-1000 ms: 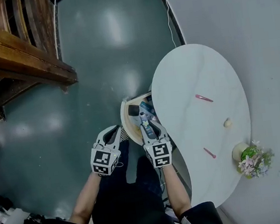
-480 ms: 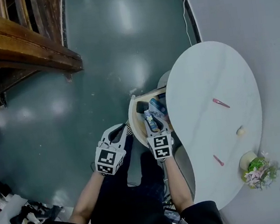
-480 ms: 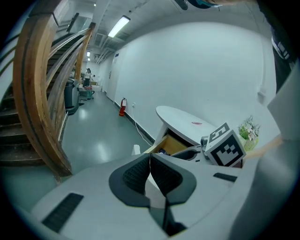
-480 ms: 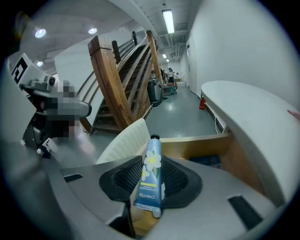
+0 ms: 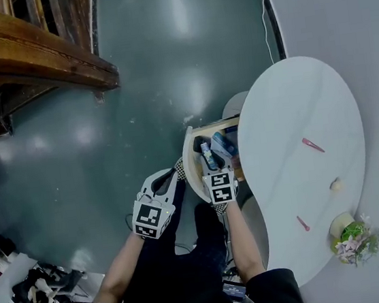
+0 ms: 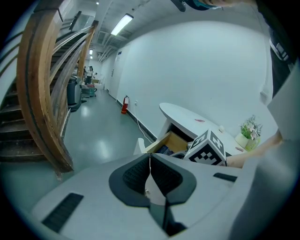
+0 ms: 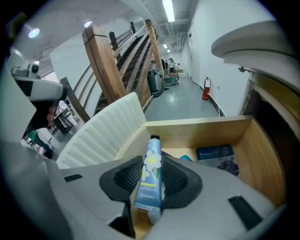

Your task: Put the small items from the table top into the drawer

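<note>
My right gripper (image 5: 209, 162) is shut on a light-blue tube (image 7: 152, 161) with a black cap and a flower print. It hangs over the open wooden drawer (image 5: 191, 155) at the left edge of the white oval table (image 5: 294, 107). In the right gripper view the tube points into the drawer (image 7: 197, 129), where a blue packet (image 7: 214, 153) lies. On the table top lie two pink items (image 5: 312, 144) (image 5: 302, 223) and a small cream piece (image 5: 335, 183). My left gripper (image 5: 170, 181) is shut and empty, left of the drawer, and its jaws (image 6: 150, 171) meet with nothing between them.
A flower pot (image 5: 351, 237) stands at the table's near right end. A wooden staircase (image 5: 28, 64) fills the upper left. A cable (image 5: 267, 28) runs along the wall base. Clutter (image 5: 29, 297) lies on the floor at the lower left.
Both grippers have sunk. The right one, still holding the tube, has come down closer over the open drawer. The left one dropped a little beside it.
</note>
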Tool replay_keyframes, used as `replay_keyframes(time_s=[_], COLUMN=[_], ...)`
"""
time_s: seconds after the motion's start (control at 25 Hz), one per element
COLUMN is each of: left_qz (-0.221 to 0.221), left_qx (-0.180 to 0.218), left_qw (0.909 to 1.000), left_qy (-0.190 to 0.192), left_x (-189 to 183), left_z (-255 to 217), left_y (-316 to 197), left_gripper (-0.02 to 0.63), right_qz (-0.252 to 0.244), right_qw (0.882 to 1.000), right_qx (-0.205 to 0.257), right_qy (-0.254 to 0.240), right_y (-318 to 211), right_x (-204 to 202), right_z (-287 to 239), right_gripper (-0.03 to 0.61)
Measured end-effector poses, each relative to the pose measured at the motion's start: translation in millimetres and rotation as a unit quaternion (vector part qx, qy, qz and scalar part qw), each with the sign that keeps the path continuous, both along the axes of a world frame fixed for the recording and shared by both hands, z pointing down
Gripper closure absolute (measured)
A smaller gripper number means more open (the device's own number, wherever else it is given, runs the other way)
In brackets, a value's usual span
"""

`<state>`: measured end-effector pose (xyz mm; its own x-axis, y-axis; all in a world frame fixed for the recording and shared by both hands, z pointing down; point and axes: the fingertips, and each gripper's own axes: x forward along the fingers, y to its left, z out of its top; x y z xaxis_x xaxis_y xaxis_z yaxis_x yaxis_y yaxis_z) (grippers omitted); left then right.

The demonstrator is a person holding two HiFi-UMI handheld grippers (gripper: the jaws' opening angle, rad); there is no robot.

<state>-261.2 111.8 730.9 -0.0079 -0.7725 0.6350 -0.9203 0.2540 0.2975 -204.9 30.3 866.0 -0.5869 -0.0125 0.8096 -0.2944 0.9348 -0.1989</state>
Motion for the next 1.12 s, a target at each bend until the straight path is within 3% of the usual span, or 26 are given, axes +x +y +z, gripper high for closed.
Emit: replay_keyframes(time_s=[0.28, 0.44, 0.6, 1.12], left_qz=[-0.009, -0.010, -0.012, -0.005], left_qx=[0.000, 0.001, 0.004, 0.026], left_qw=[1.0000, 1.0000, 0.9999, 0.9995], left_qy=[0.001, 0.001, 0.001, -0.015], left_x=[-4.3, -1.2, 2.0, 14.7], left_z=[1.0, -0.8, -3.1, -32.3], left_y=[3.2, 4.3, 7.7, 12.2], left_gripper=[0.594, 0.594, 0.594, 0.594], right_qz=[0.006, 0.033, 0.036, 0.026], right_qw=[1.000, 0.999, 0.999, 0.999], right_qx=[-0.009, -0.007, -0.017, 0.010], right_qy=[0.009, 0.007, -0.001, -0.041], right_y=[0.7, -2.5, 2.8, 9.3], right_x=[0.8, 3.0, 3.4, 6.7], right_z=[12.4, 14.5, 11.8, -43.8], right_gripper=[0.433, 0.429, 0.382, 0.382])
